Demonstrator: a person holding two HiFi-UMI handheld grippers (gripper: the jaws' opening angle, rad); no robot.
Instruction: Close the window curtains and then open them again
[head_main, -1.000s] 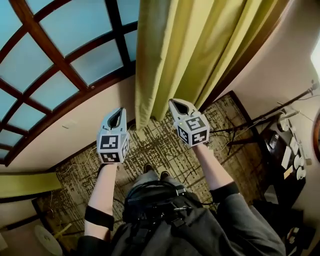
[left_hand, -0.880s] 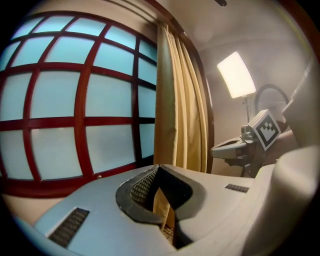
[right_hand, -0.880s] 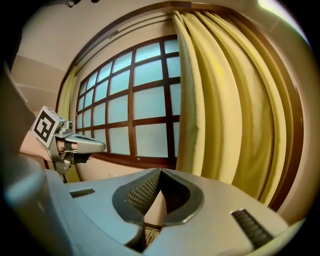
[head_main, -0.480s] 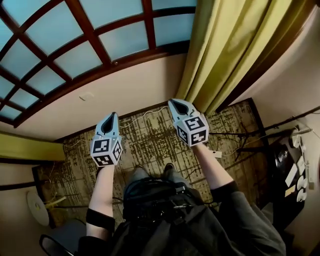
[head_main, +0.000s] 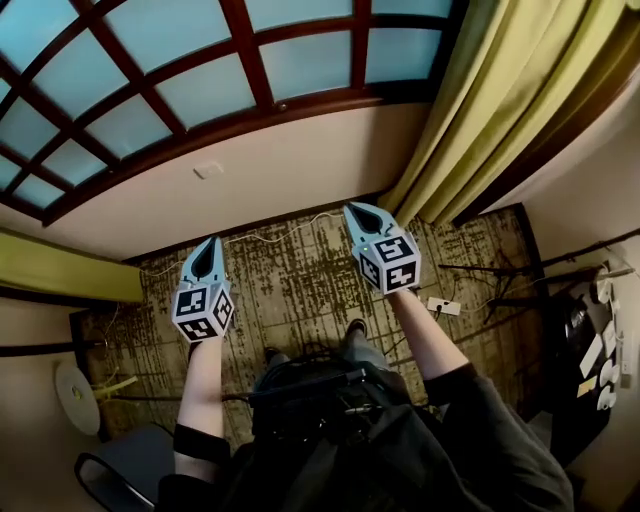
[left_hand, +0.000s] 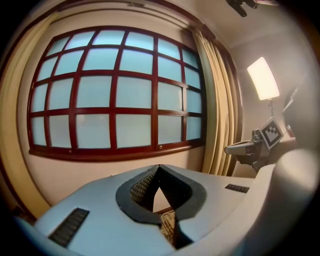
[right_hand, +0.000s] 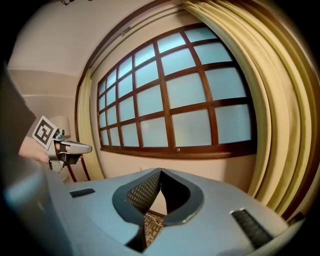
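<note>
My left gripper (head_main: 209, 246) and right gripper (head_main: 356, 212) are both closed and empty, facing the uncovered window (head_main: 200, 70). The left curtain (head_main: 60, 275) and right curtain (head_main: 500, 110) hang bunched at its sides. I judge I'm lining up to take a curtain edge, which needs the jaws opened first.

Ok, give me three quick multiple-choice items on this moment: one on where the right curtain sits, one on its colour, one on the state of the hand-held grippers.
1. Where is the right curtain relative to the window?
A) drawn across the glass
B) gathered at the window's right edge
C) lying on the carpet

2. What colour is that curtain?
A) yellow-green
B) dark red
C) white

3. How do the left hand-held gripper and the right hand-held gripper stand?
A) both wide open
B) both shut on curtain cloth
C) both shut, holding nothing

Answers:
1 B: the window is uncovered and the folds hang bunched at its right side.
2 A: the folds look yellow-green in every view.
3 C: each gripper view shows the jaw tips together with nothing between them.
</note>
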